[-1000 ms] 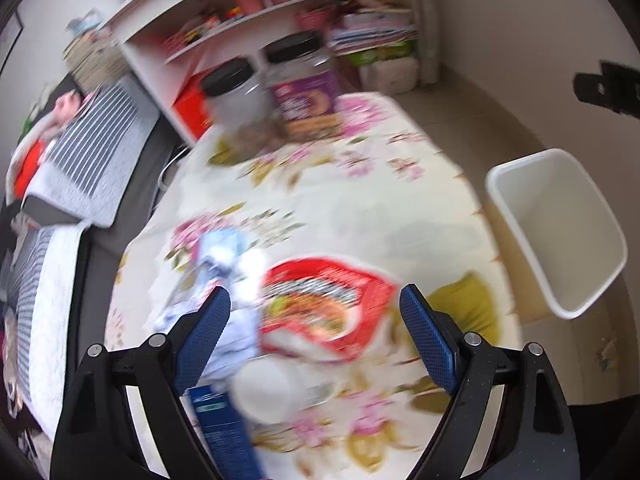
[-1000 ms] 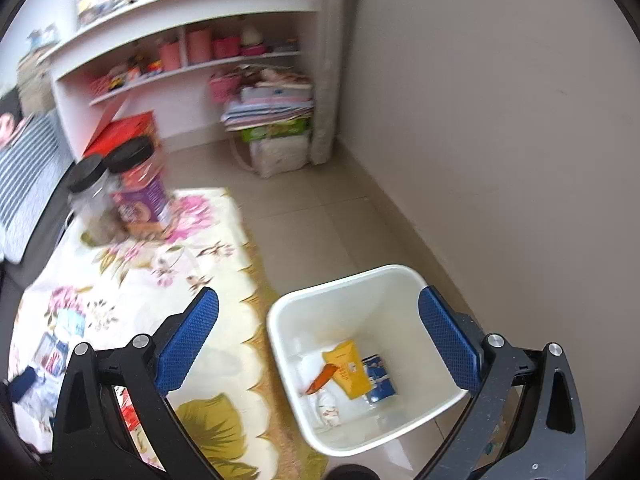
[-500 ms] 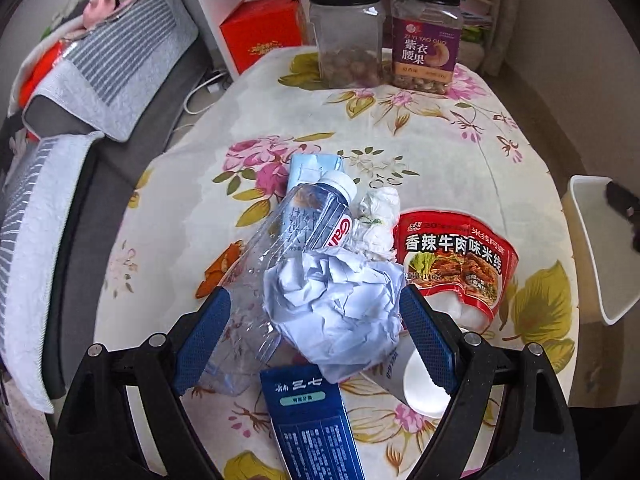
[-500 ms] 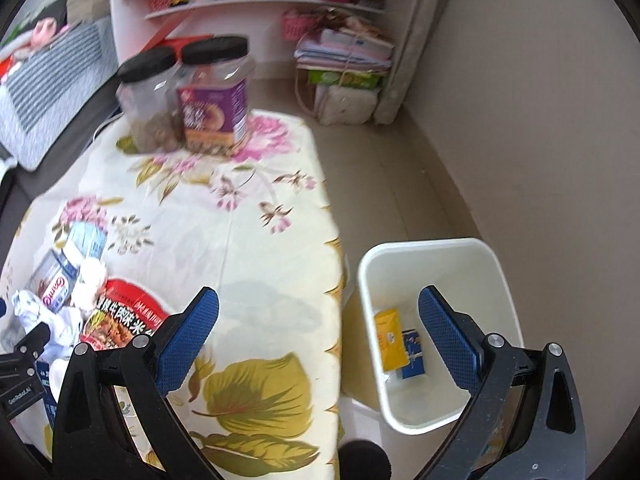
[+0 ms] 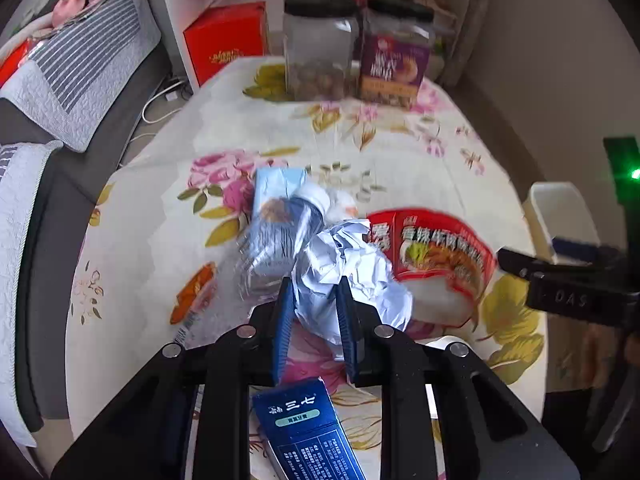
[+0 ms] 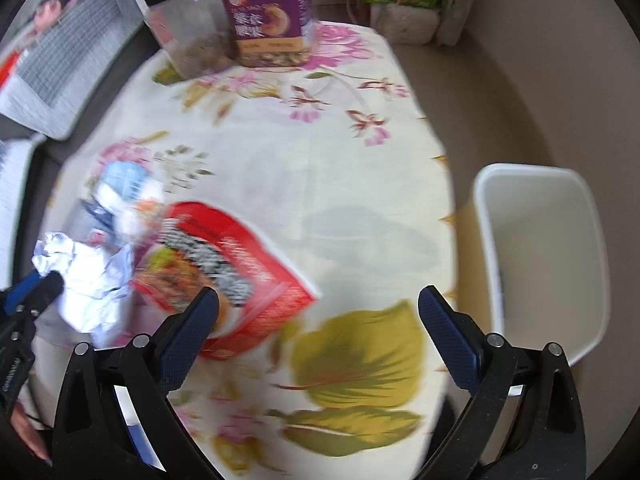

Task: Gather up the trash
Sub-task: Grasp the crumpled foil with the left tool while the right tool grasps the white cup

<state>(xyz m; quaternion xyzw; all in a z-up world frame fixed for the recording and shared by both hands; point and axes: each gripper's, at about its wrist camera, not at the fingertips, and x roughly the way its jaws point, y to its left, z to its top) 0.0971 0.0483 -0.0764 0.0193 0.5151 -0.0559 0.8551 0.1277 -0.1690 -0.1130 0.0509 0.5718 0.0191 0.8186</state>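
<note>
Left tongs [image 5: 314, 304] now around crumpled paper [image 5: 352, 268]

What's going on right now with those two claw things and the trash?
Left gripper shut on crumpled paper. Right gripper open, empty, above the table by the red noodle bowl. White bin beside the table; path looks open.

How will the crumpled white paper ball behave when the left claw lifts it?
The paper ball probably feels light and soft: its creases already give between the left claw. It may deform further and could slip, since only its near end is pinched.
</note>
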